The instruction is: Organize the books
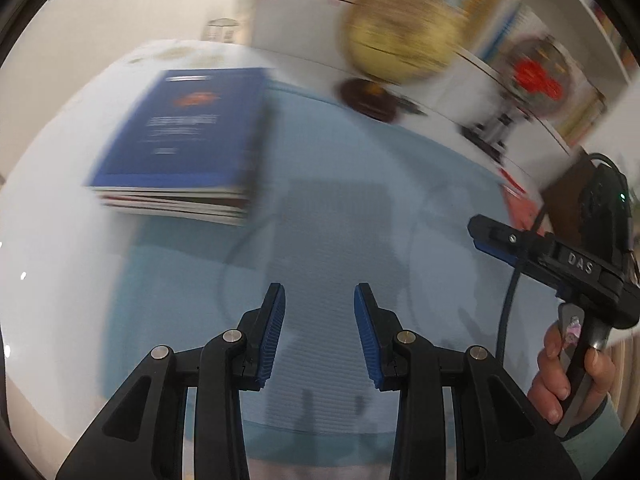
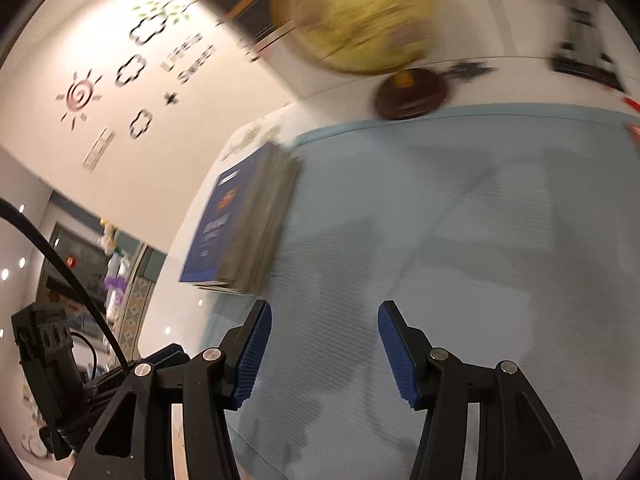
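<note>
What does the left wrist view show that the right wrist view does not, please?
Only the left wrist view shows the right gripper from outside, the hand holding it, and a blurred red-marked object on the shelf. Only the right wrist view shows the wall stickers. Both share the stack of books topped by a blue cover, the yellow globe and the light blue mat.

left gripper (image 1: 320, 328) hangs empty over a blue mat (image 1: 340, 220), jaws apart. a stack of books (image 1: 180, 148), blue cover on top, lies far left on the mat's edge. a globe (image 1: 400, 36) stands behind. right gripper (image 1: 504, 240), in a hand (image 1: 568, 372), enters at right.
</note>
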Action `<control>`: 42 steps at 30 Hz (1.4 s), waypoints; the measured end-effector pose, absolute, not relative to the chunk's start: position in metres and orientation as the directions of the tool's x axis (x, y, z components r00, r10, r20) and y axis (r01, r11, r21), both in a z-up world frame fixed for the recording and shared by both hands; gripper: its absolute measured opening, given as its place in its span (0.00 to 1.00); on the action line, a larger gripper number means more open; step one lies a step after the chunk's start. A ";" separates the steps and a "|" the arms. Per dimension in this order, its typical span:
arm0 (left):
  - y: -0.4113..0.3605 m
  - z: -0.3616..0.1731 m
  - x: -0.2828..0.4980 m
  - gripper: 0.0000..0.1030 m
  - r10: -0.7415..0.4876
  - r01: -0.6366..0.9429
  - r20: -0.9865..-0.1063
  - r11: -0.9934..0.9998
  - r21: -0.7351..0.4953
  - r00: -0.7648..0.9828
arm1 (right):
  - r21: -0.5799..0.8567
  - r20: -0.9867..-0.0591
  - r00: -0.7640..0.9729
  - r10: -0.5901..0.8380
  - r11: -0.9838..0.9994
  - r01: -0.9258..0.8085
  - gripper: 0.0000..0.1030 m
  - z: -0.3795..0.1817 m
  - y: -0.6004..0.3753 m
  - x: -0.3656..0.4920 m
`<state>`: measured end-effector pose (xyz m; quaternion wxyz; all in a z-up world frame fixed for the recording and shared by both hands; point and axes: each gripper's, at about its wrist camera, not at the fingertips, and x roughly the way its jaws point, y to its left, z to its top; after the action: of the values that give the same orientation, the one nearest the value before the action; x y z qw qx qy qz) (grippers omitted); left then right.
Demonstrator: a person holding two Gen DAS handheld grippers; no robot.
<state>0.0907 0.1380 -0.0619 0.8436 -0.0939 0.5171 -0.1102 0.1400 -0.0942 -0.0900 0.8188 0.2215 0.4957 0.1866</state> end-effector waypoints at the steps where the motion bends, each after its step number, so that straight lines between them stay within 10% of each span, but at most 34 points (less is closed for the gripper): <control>1: 0.119 -0.061 0.089 0.32 -0.293 0.114 -0.851 0.956 -0.270 0.436 | 0.542 -0.731 0.454 0.509 0.838 -0.067 0.52 -0.087 -0.113 0.132; 20: -0.159 -0.058 0.079 0.32 -0.503 0.488 -0.818 0.808 -0.330 0.279 | 0.426 -0.805 0.556 0.206 0.853 0.302 0.54 -0.082 -0.407 -0.018; 30: -0.221 -0.080 0.121 0.32 -0.426 0.524 -0.871 0.814 -0.251 0.243 | 0.380 -0.801 0.571 0.178 0.889 0.256 0.54 -0.102 -0.440 0.036; 33: -0.230 -0.099 0.141 0.32 -0.434 0.497 -0.879 0.817 -0.290 0.200 | 0.334 -0.805 0.581 0.119 0.900 0.280 0.31 -0.112 -0.447 0.063; 42: -0.256 -0.145 0.181 0.32 -0.434 0.427 -0.887 0.840 -0.336 0.155 | 0.319 -0.852 0.515 0.096 0.875 0.365 0.31 -0.151 -0.479 0.116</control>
<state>0.1812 -0.2555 -0.1453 0.7599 -0.0032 0.5851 -0.2832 0.1160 -0.4793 -0.1510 0.8373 0.2371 0.4860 -0.0805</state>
